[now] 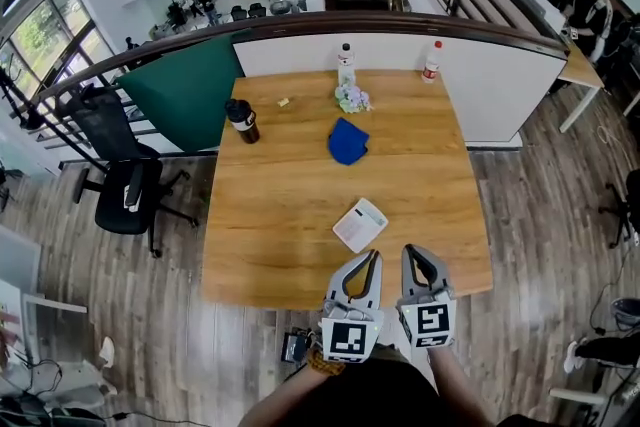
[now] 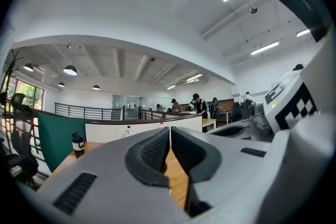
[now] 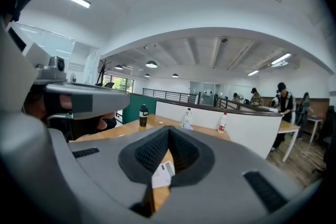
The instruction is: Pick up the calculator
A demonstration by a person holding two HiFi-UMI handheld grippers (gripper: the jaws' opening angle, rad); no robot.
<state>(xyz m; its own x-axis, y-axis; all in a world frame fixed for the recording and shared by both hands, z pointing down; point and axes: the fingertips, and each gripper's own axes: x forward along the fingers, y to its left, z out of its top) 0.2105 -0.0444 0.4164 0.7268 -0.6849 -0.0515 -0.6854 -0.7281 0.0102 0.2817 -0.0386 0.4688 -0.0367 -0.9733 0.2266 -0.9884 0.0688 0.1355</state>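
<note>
- Both grippers are seen closed and empty at the near edge of the table (image 1: 260,245). The left gripper (image 1: 372,256) and the right gripper (image 1: 413,252) are held side by side, each with its jaws pressed together and nothing between them.
- The calculator (image 1: 360,224) is found lying flat on the wood just ahead of the left gripper's tips, turned at a slant to the table edge. In the right gripper view it is glimpsed low down (image 3: 163,174), beyond the closed jaws and not between them.
- One pair of jaws has to be opened before any approach is made. Given the slant, the opening is best turned to span the calculator's narrower side.
- A thin, flat body is likely to be pushed along the smooth top rather than caught. A steep descent is therefore advised, with one tip set at each long edge, or the other gripper can be placed behind it as a stop.
- The blue cloth (image 1: 347,141) is seen well apart, farther back, so no obstruction is expected from it.
</note>
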